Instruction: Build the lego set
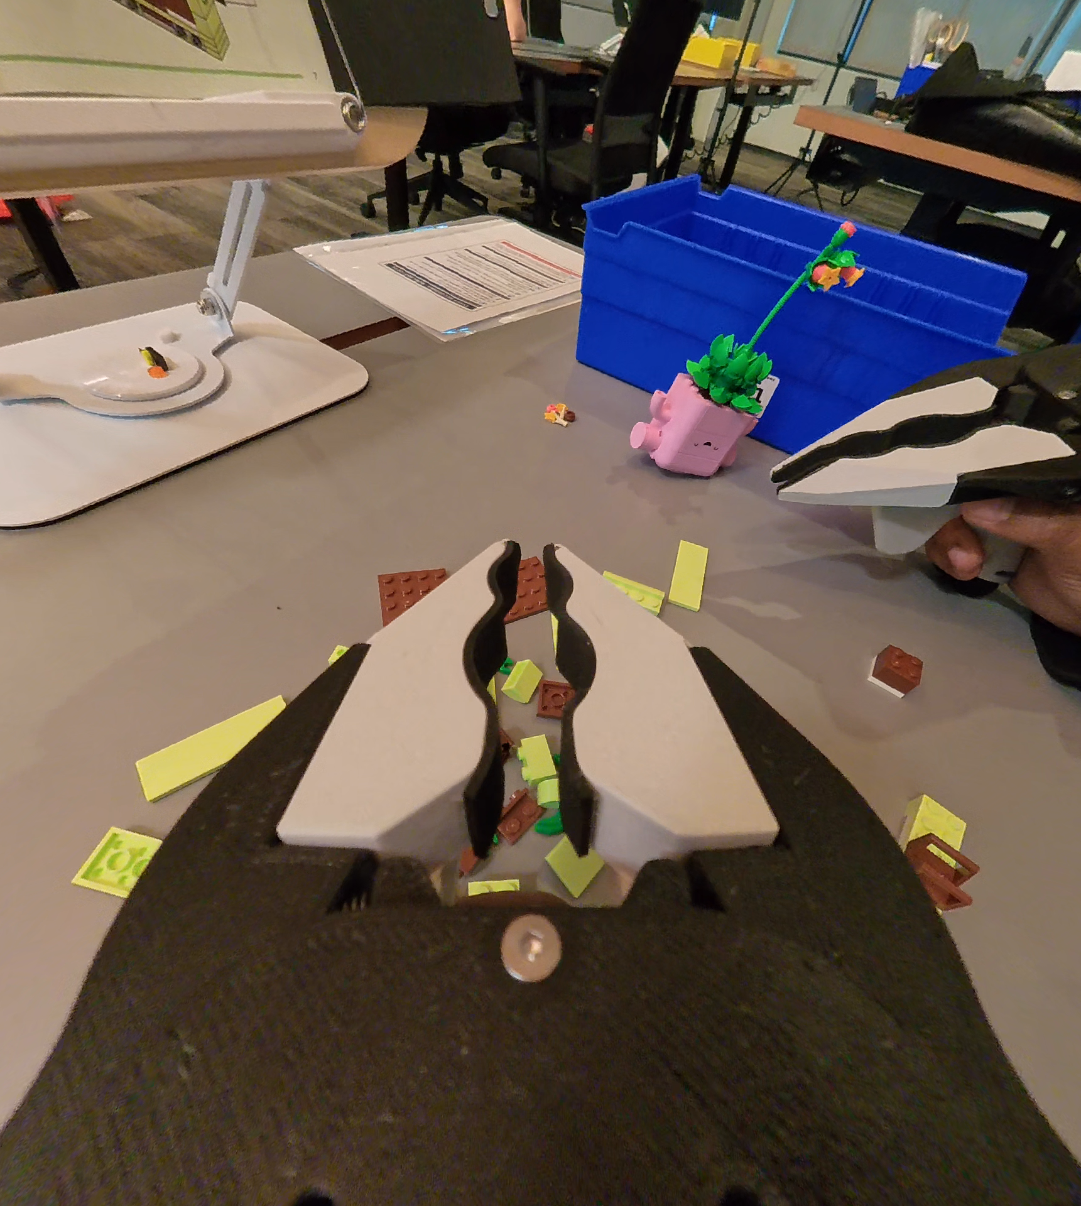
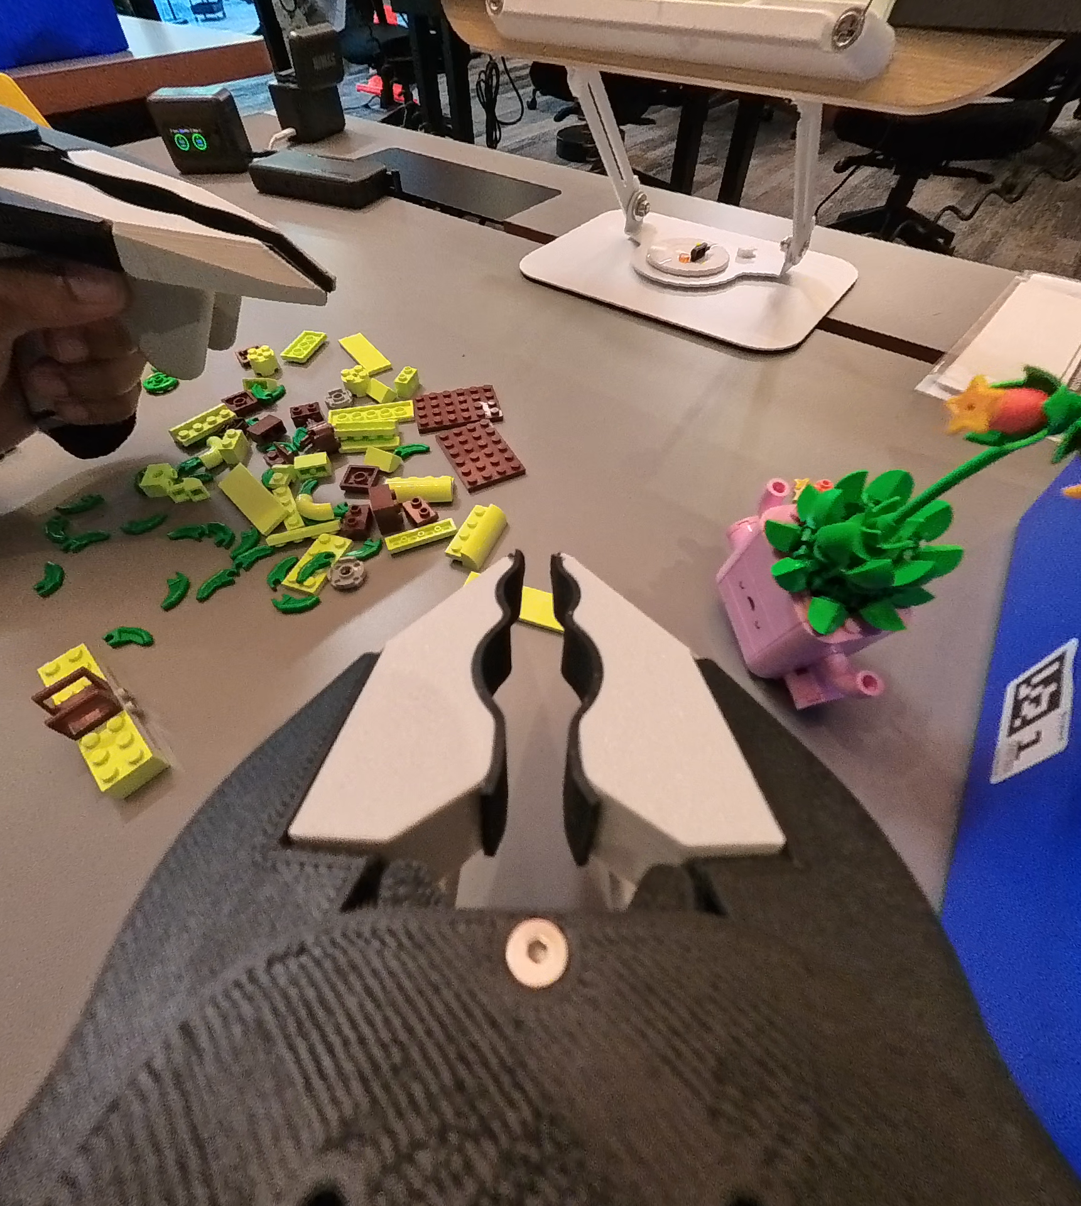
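My left gripper [image 1: 531,551] hovers over a pile of loose lime, brown and green lego pieces [image 1: 534,737], jaws a narrow gap apart and empty. Two brown plates [image 1: 410,587] lie just past its tips. My right gripper [image 2: 534,561] is also narrowly open and empty, above a lime tile [image 2: 541,607], right of the pile [image 2: 302,470]. A pink lego pot with a green plant and flower stalk [image 2: 779,613] lies tipped to its right, also in the left wrist view [image 1: 694,431]. A lime brick with a brown frame [image 2: 100,724] lies apart.
A blue bin [image 1: 785,313] stands behind the pot. A white stand [image 1: 133,404] holding a booklet is at the far left, with a laminated sheet [image 1: 459,274] beside it. A brown brick on a white piece [image 1: 896,669] and a small flower piece [image 1: 559,414] lie loose. Black devices [image 2: 198,130] sit at the table's far edge.
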`<state>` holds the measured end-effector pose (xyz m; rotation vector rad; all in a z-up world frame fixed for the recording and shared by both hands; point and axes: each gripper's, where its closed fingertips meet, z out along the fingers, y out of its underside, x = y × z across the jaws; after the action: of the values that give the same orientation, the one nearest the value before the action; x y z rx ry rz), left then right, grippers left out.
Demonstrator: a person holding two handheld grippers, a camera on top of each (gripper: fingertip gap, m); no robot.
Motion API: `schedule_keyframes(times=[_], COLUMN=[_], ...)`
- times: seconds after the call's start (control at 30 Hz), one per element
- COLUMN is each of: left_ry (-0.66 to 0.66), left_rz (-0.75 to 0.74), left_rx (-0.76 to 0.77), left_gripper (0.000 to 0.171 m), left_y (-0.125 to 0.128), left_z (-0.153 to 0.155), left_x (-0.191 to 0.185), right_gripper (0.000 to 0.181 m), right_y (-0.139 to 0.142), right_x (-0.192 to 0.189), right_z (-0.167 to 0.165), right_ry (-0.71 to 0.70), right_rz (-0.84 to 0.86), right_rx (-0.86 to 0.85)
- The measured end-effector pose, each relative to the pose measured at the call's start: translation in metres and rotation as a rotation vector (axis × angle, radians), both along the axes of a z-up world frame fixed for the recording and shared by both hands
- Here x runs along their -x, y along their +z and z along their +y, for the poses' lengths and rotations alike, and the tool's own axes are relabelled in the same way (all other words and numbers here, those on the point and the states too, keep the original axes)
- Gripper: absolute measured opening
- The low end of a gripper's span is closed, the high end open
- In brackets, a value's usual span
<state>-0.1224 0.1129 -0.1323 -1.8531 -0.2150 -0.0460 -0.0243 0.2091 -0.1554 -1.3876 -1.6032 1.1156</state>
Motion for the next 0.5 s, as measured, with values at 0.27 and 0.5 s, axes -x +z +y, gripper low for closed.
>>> schedule_keyframes(times=[0.27, 0.5], left_ry=[0.000, 0.021], left_rz=[0.000, 0.018], left_rx=[-0.001, -0.003], left_gripper=[0.006, 0.006], left_y=[0.0001, 0.0031], left_z=[0.0000, -0.0035], left_x=[0.0003, 0.0060], right_gripper=[0.006, 0.006], right_y=[0.0001, -0.0004], right_x=[-0.0003, -0.0004], right_z=[-0.0008, -0.0016], right_ry=[0.005, 0.010], right_rz=[0.001, -0.002], right_rx=[0.003, 0.000])
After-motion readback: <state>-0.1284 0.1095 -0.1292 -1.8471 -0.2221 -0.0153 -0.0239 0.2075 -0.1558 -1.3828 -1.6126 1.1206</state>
